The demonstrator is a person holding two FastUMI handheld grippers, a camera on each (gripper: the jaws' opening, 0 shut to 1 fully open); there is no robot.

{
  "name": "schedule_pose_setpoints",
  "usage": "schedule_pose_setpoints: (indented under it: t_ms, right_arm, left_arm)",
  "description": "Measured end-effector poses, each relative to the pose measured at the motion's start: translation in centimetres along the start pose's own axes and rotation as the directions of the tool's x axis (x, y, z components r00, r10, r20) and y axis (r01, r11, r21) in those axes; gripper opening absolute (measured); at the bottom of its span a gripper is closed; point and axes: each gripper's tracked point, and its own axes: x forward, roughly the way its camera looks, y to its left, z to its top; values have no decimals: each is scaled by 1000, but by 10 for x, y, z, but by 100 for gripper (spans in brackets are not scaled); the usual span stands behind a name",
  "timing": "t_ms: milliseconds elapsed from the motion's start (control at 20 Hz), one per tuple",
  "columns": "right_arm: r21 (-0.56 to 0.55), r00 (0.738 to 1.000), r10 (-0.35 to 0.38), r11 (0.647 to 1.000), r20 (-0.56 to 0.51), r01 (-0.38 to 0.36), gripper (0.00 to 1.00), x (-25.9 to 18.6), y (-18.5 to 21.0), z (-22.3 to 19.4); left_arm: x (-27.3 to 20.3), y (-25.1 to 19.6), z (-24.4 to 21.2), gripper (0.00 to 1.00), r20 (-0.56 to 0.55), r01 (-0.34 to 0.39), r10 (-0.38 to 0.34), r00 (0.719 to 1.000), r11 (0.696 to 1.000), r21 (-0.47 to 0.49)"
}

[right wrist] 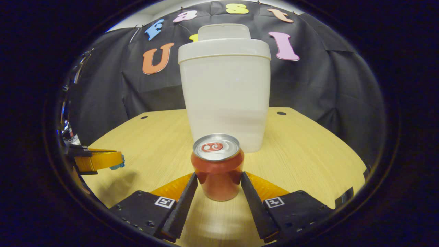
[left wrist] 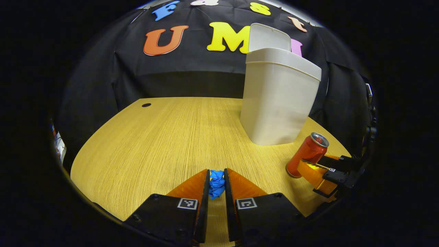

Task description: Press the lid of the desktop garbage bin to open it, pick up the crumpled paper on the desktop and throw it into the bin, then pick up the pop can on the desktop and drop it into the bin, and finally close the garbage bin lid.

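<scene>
While the garbage bin (right wrist: pixel 224 99) stands toward the table's (left wrist: pixel 154 137) far edge with its lid (right wrist: pixel 224 31) flipped up, the crumpled paper (left wrist: pixel 216 183) is pinched between the nearly closed fingers of the left gripper (left wrist: pixel 216 185), near the table's near edge. The pop can (right wrist: pixel 217 168) is set upright in front of the bin, bracketed by the right gripper (right wrist: pixel 218 183), both fingers against its sides.

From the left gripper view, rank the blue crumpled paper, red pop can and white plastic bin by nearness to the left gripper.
1. Blue crumpled paper: between the left gripper's fingers.
2. Red pop can: off to the right, on the wooden desktop.
3. White plastic bin: behind the can, lid up.
</scene>
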Motion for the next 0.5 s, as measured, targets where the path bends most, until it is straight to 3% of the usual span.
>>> schedule_pose_setpoints:
  t_ms: [100,300,500]
  right_arm:
    - [-6,999,-7,1000,38,7,78,-5,-7,9]
    - [-38,990,-14,999,143,20,77,-28,-17,35]
    - [-78,970,-8,997,242,28,77,-63,-30,64]
  left_arm:
    - [-5,0,6,27,27,10,-10,1000,1000,-5]
    - [-9,12,30,27,101,-39,41,994,999,-29]
    - [-27,24,54,27,209,-95,91,974,995,9]
